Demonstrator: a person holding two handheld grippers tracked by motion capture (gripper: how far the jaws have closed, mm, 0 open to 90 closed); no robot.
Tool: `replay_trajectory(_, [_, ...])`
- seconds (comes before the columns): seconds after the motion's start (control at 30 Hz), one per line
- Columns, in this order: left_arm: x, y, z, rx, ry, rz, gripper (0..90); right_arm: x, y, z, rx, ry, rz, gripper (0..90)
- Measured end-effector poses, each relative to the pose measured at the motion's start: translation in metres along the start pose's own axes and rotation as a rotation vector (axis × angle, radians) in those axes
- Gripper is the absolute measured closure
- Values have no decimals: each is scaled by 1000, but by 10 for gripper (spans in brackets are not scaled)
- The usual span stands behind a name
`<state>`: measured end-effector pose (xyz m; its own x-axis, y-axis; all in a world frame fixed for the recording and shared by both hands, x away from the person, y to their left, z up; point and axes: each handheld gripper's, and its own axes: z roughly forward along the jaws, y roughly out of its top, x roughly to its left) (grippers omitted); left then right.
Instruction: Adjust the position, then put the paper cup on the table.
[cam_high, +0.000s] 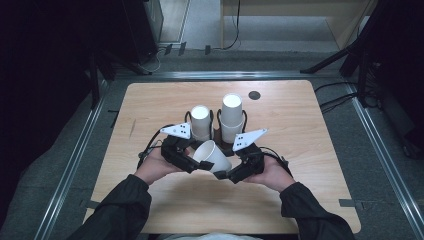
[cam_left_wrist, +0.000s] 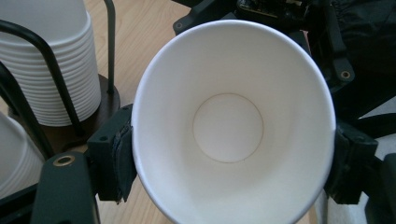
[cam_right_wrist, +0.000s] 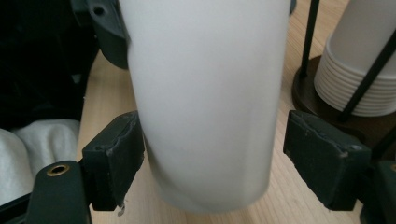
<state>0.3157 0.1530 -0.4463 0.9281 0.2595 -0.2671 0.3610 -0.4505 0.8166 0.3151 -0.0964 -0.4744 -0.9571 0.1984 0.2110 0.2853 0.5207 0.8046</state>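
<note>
one white paper cup (cam_high: 211, 155) lies tilted between the two hands above the worktop (cam_high: 300, 125), its long axis slanting, mouth toward the left gripper (cam_high: 196, 161) and base toward the right gripper (cam_high: 224, 172). both forearms come in low, wrists angled inward. the left fingers (cam_left_wrist: 114, 156) clamp the cup's rim on both sides. the right fingers (cam_right_wrist: 322, 156) stand open around its body, a gap on one side. beyond, two cup stacks (cam_high: 232, 117) stand in a black wire holder (cam_high: 218, 131).
</note>
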Motion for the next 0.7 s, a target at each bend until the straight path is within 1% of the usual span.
replay_trajectory(0.13, [-1,1,-3,2,11,4,205,3,-2,-2,18,-35,-3,203])
replay_trajectory(0.2, [1,2,-4,5,-5,-9,205,5,-3,-5,25,-44,-16,203])
replay_trajectory(0.23, [1,2,-4,7,7,-4,205,5,-4,-6,30,-39,-16,199])
replay_trajectory(0.3, [0,4,-4,27,24,-3,205,5,-7,-8,38,-34,-18,193])
replay_trajectory(0.33, [0,4,-5,30,34,9,205,5,-8,-9,42,-34,-17,193])
replay_trajectory(0.47, [2,4,-11,28,32,5,205,6,-11,-12,51,-51,-24,193])
replay_trajectory(0.53, [3,3,-14,30,46,8,205,5,-13,-13,55,-67,-21,196])
replay_trajectory(0.57, [3,3,-15,31,45,3,205,5,-14,-13,60,-74,-28,196])
replay_trajectory(0.7, [4,1,-20,47,73,12,205,6,-18,-14,95,-103,-58,196])
